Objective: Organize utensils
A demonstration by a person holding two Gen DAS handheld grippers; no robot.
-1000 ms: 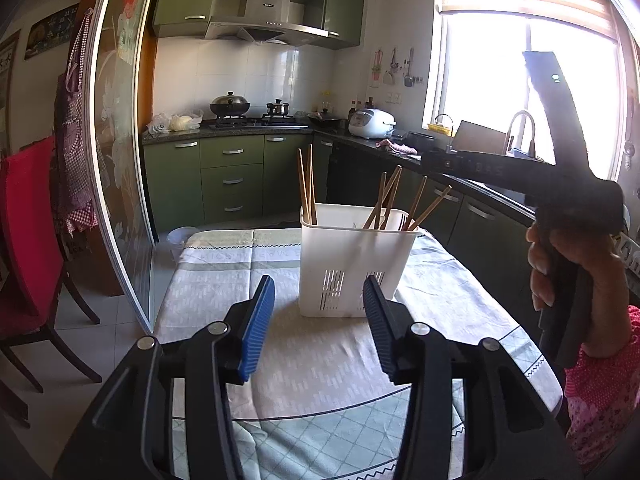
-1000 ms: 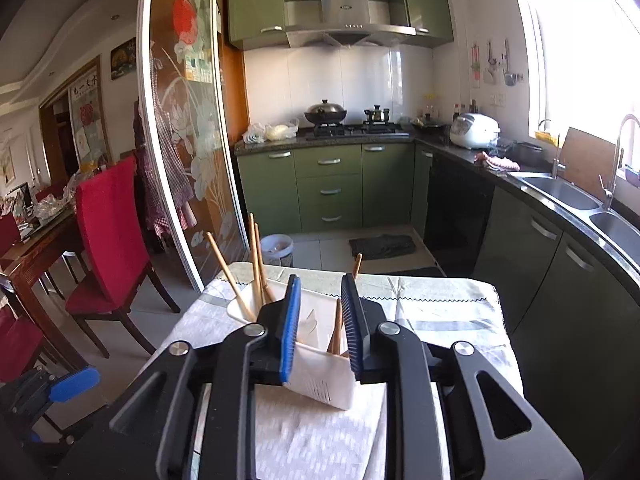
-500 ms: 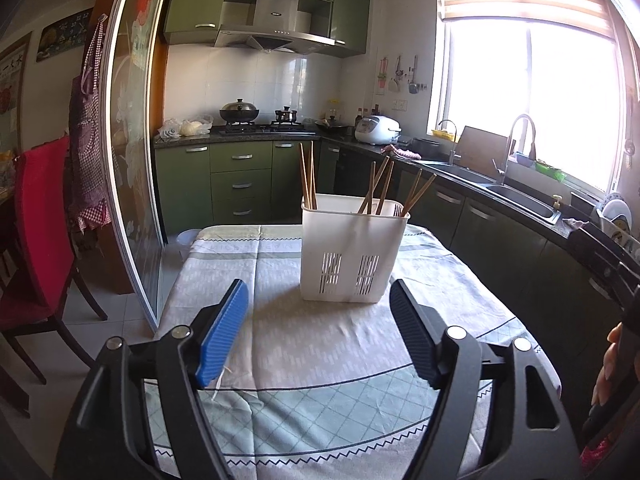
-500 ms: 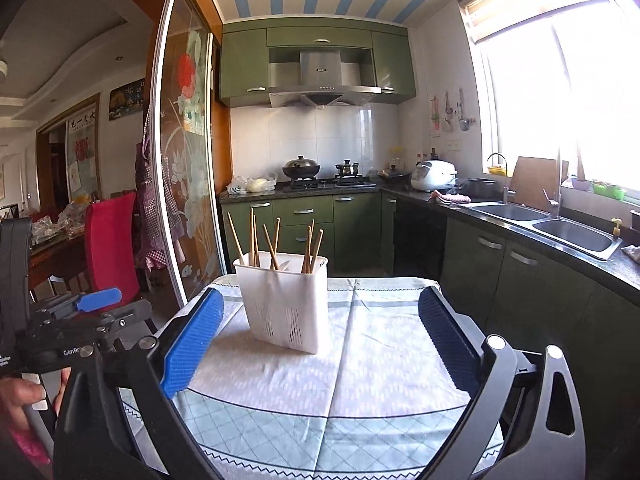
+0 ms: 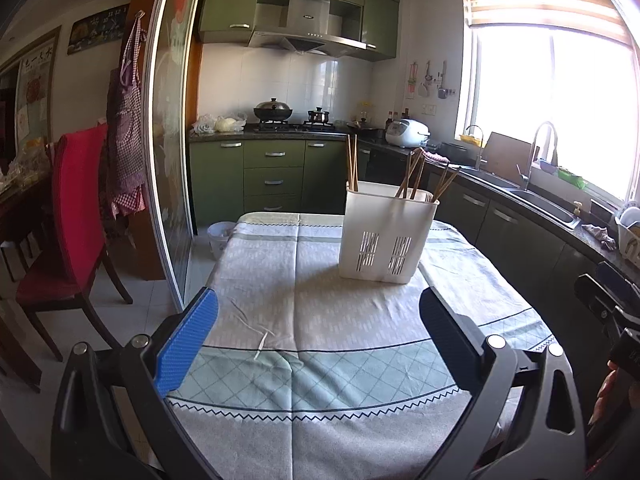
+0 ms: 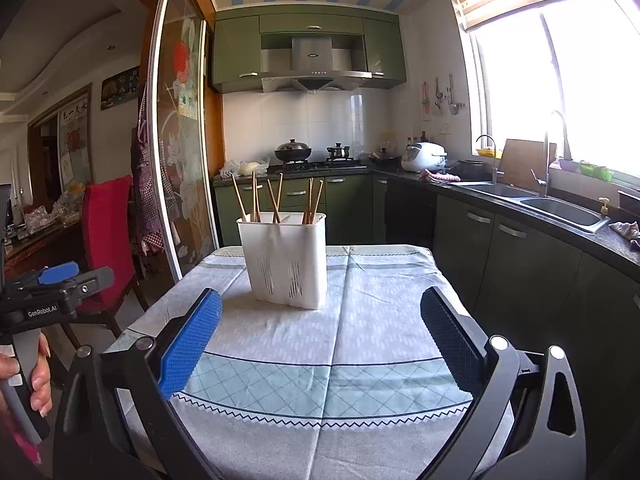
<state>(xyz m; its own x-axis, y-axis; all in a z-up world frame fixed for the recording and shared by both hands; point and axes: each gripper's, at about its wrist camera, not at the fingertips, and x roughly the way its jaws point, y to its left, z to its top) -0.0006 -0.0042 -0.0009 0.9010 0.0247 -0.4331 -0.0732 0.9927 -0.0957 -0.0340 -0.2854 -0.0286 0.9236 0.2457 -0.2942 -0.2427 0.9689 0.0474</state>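
The left hand-held gripper (image 5: 318, 336) has its blue pads still spreading wider, nothing between them, touching nothing. The right hand-held gripper (image 6: 320, 338) is spread fully wide and also empty. Ahead of both, well apart, a white holder (image 6: 286, 258) with wooden chopsticks (image 6: 276, 200) stands upright on the cloth-covered worktop (image 5: 320, 360).
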